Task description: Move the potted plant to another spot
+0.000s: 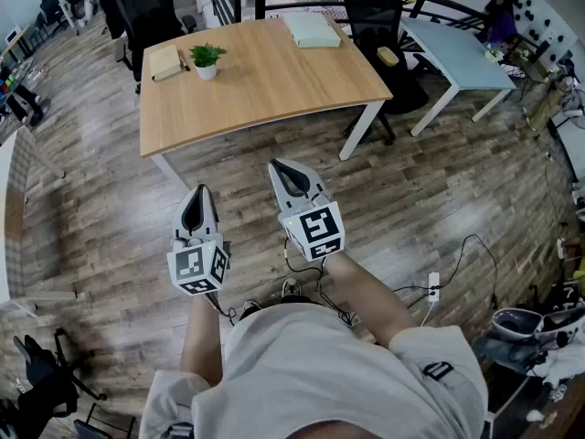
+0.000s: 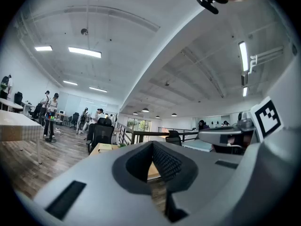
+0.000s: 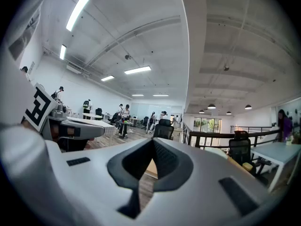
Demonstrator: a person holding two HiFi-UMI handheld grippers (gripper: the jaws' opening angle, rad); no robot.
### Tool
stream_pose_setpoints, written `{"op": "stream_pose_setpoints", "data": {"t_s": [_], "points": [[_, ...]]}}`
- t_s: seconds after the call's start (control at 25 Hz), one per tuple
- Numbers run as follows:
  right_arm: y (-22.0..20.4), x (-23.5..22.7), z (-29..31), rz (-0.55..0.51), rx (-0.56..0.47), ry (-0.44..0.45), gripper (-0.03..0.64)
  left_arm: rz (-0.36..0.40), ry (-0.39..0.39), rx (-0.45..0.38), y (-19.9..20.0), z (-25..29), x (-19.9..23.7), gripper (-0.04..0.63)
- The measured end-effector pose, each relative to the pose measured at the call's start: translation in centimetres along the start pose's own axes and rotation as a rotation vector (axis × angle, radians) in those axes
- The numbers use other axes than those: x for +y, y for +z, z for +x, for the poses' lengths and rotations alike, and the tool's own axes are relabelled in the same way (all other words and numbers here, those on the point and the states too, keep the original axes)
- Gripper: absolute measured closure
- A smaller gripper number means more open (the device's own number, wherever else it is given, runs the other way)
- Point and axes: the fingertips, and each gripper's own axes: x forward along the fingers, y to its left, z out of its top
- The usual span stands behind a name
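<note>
The potted plant [image 1: 207,59], green leaves in a small white pot, stands near the far left end of the wooden table [image 1: 274,85]. Both grippers are held level over the floor, well short of the table and side by side. My left gripper [image 1: 199,190] is shut, with nothing between its jaws. My right gripper [image 1: 277,165] reaches a little further forward and is also shut and empty. In the left gripper view the closed jaws [image 2: 152,145] point toward the table's edge. The right gripper view shows the closed jaws [image 3: 153,142] with the room beyond.
A tan box [image 1: 164,62] lies beside the plant and a pale stack [image 1: 312,30] sits at the table's far right. Black office chairs [image 1: 146,12] stand behind the table, a light blue table [image 1: 457,55] to the right. Cables and a power strip [image 1: 433,286] lie on the floor.
</note>
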Motion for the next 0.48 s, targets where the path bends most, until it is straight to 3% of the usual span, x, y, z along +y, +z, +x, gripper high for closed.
{"op": "stream_pose_setpoints", "data": {"t_s": [0.48], "points": [[-2.8,-1.0,0.1,0.015,0.024,0.075,0.612,-0.014,0.024,0.033,-2.6,1.8,-1.4,0.583]]}}
